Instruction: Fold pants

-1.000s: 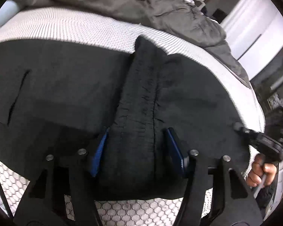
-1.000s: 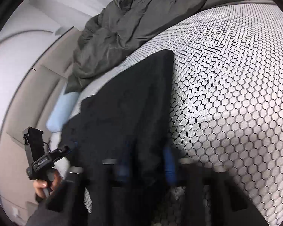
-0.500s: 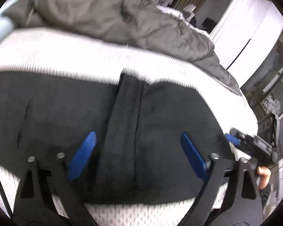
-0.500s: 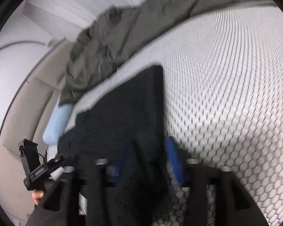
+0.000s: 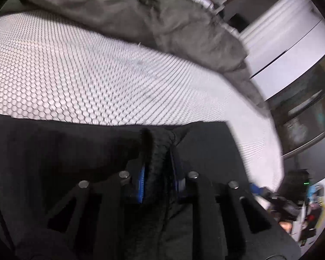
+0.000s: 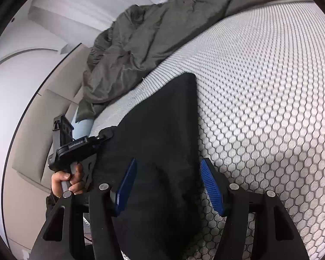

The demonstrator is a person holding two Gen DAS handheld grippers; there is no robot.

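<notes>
Black pants (image 5: 54, 151) lie on the honeycomb-patterned mattress (image 5: 75, 75). My left gripper (image 5: 157, 169) is closing, and its blue pads press on a bunched ridge of the pants' fabric. In the right wrist view the same gripper (image 6: 97, 139), held by a hand (image 6: 65, 179), pinches a lump of cloth at the pants' (image 6: 162, 119) left edge. My right gripper (image 6: 168, 162) stands open over the near part of the pants. Its left pad is above the cloth and its right pad above the mattress (image 6: 270, 86), neither pressing.
A crumpled grey duvet (image 5: 162, 21) is piled along the far side of the bed (image 6: 151, 32). A light blue pillow (image 6: 82, 127) lies by the headboard. White wardrobe doors (image 5: 281, 43) stand beyond the bed's right edge.
My left gripper spread wide, shifted along the pants and closed on a bunched ridge of fabric. My right gripper let go of the pants' edge and opened.
</notes>
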